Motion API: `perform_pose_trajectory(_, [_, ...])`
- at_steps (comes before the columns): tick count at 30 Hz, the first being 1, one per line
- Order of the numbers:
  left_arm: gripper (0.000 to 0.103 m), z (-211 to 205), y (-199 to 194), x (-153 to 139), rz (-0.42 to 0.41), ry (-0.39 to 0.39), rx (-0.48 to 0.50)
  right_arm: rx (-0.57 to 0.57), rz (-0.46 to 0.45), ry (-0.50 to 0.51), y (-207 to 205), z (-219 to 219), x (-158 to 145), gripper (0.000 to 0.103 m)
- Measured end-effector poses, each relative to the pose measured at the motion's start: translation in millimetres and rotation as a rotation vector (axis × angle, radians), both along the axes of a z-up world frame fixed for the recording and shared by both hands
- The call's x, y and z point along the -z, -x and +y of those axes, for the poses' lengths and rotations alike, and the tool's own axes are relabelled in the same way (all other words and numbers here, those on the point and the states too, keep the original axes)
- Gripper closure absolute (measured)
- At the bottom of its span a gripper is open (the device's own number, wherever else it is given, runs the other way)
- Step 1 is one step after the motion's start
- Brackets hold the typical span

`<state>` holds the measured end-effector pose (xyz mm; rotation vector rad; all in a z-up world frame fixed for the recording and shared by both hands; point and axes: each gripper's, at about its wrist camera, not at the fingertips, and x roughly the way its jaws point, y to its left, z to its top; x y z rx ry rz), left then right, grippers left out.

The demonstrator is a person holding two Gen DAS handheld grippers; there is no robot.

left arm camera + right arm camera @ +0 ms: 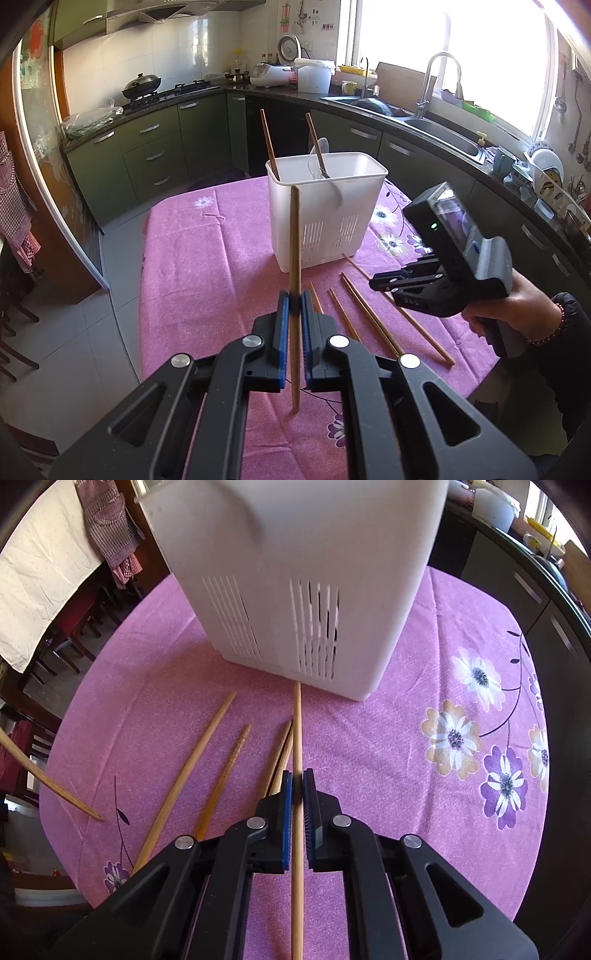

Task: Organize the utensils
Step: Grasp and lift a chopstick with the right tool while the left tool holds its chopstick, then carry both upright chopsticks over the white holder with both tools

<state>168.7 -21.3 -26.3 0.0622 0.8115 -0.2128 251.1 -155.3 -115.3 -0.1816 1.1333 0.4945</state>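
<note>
Across most of both views spreads one table under a pink cloth printed with white and purple flowers [192,258], with dark green kitchen cabinets [147,155] along the top of the left wrist view. One white plastic utensil holder with slotted lower walls [325,206] stands on the cloth at the centre of that view; in the right wrist view it fills the upper middle [295,572]. Inside it lean two brown wooden chopsticks [269,142], one at its left corner, one nearer the middle, beside one pale spoon [320,155].

At the right edge of the left wrist view a person's hand [517,310] holds the right gripper [384,286]. Its blue-padded jaws, having just been closing, are clamped on one light wooden chopstick [297,738], which runs up the middle of the right wrist view with its far tip just short of the holder's base.

At the bottom centre of the left wrist view, the left gripper [294,304] is closed tight on one brown chopstick [294,240], held nearly upright, clear of the cloth.

Four more loose chopsticks [188,775] lie on the cloth left of the right gripper's jaws in the right wrist view.
</note>
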Motion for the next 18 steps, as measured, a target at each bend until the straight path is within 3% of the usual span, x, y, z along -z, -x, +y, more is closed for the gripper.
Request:
perform_pose_trajectory(8, [0.097, 3.8, 3.7, -1.0, -0.004, 0.0, -0.005, 0.016, -0.257, -0.167, 55.5, -45.0, -93.9, 0.096])
perform_pose_trajectory(18, [0.097, 5.5, 16.3, -3.7, -0.02, -0.009, -0.009, 0.036, -0.359, -0.22, 127.1, -97.1, -121.7, 0.096])
